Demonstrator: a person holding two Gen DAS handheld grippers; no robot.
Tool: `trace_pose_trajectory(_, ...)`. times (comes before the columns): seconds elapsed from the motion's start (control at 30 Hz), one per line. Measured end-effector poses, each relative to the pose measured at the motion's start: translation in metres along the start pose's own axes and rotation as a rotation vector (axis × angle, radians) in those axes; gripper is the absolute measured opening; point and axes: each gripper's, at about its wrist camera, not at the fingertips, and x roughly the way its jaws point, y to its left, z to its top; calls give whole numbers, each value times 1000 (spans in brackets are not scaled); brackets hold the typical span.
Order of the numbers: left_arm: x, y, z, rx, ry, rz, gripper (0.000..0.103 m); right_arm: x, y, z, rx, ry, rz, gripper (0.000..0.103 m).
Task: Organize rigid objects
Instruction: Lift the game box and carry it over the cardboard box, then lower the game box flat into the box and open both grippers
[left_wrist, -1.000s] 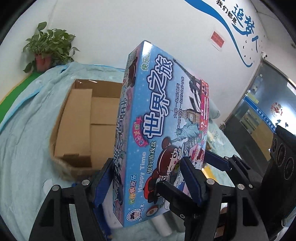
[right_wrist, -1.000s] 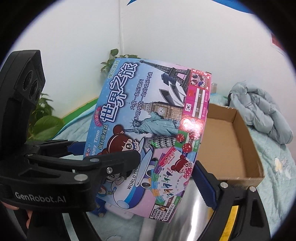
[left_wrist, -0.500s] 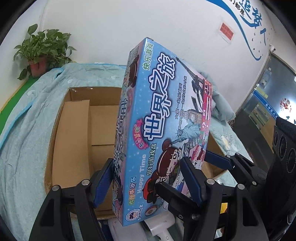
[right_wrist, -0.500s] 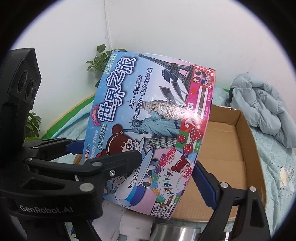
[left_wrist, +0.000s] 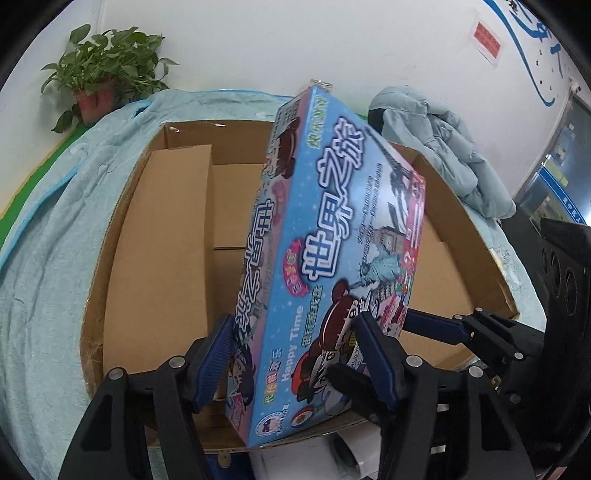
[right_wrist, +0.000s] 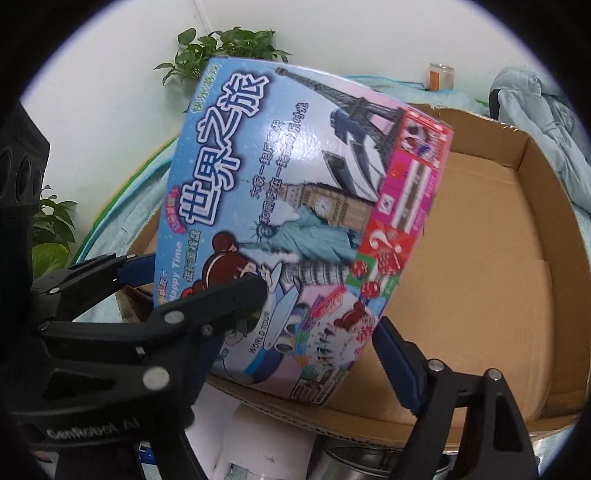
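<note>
Game box (left_wrist: 332, 258), blue, printed: held tilted above the open cardboard carton (left_wrist: 159, 258). Left gripper (left_wrist: 295, 354) clamps its narrow thickness; right gripper (right_wrist: 317, 310) clamps its width, both jaws just closing tighter.

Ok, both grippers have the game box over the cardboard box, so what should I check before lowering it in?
1. Left gripper grip on the game box: ok. Both pads press its faces, and the jaws have just been closing.
2. Right gripper grip: cannot tell. One finger sits at the game box's edge and the other is hidden. Its jaws have just been closing.
3. Cardboard box open, with bare floor: ok.
4. Game box's lower corner past the near wall: cannot tell.
5. Game box level with the floor: not ok, steeply tilted.
</note>
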Motion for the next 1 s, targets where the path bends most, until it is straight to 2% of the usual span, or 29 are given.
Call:
trace_pose_trajectory(0.13, -10, -13, -2, 19, -10, 63, 53, 5, 3, 4, -24, 27, -18, 71)
trace_pose_trajectory(0.2, -17, -19, -6, 28, -15, 46, 52, 12, 1, 6, -16, 56, -14, 61)
trace_pose_trajectory(0.27, -20, -23, -10, 40, -11, 18, 45, 20, 1, 5, -6, 99, 12, 46)
trace_pose_trajectory(0.3, -27, -31, -13, 51, -17, 25, 45, 23, 3, 4, -18, 113, 6, 44)
trace_pose_trajectory(0.37, -36, -29, -23, 63, -54, 32, 45, 21, 12, 4, -54, 111, -13, 44)
trace_pose_trajectory(0.43, -57, -34, -36, 76, -123, 55, 45, 16, 15, 3, -64, 108, -13, 44)
trace_pose_trajectory(0.5, -73, -31, -46, 91, -190, 87, 55, 6, 12, 0, -51, 74, -33, 45)
trace_pose_trajectory(0.53, -85, -33, -53, 93, -232, 97, 70, -2, 7, -3, -35, 52, -42, 47)
trace_pose_trajectory(0.57, -87, -25, -55, 88, -261, 100, 89, -11, 3, -6, -16, 23, -48, 56)
trace_pose_trajectory(0.6, -101, -29, -63, 78, -314, 108, 97, -21, -1, -11, -3, -14, -56, 73)
trace_pose_trajectory(0.63, -107, -28, -68, 75, -343, 108, 102, -32, -6, -19, 2, -58, -75, 82)
trace_pose_trajectory(0.67, -109, -26, -71, 75, -357, 108, 102, -43, -8, -26, 4, -107, -101, 88)
trace_pose_trajectory(0.73, -110, -16, -76, 61, -365, 110, 102, -55, -9, -36, 3, -143, -125, 88)
trace_pose_trajectory(0.83, -115, -8, -90, 20, -367, 85, 99, -67, -20, -44, 38, -171, -84, 87)
trace_pose_trajectory(0.87, -107, 6, -90, 14, -365, 78, 93, -68, -26, -40, 47, -171, -72, 87)
trace_pose_trajectory(0.93, -101, 16, -92, 8, -351, 80, 86, -67, -34, -31, 71, -154, -40, 82)
trace_pose_trajectory(1.0, -96, 21, -96, -1, -341, 87, 87, -58, -45, -18, 109, -117, -2, 69)
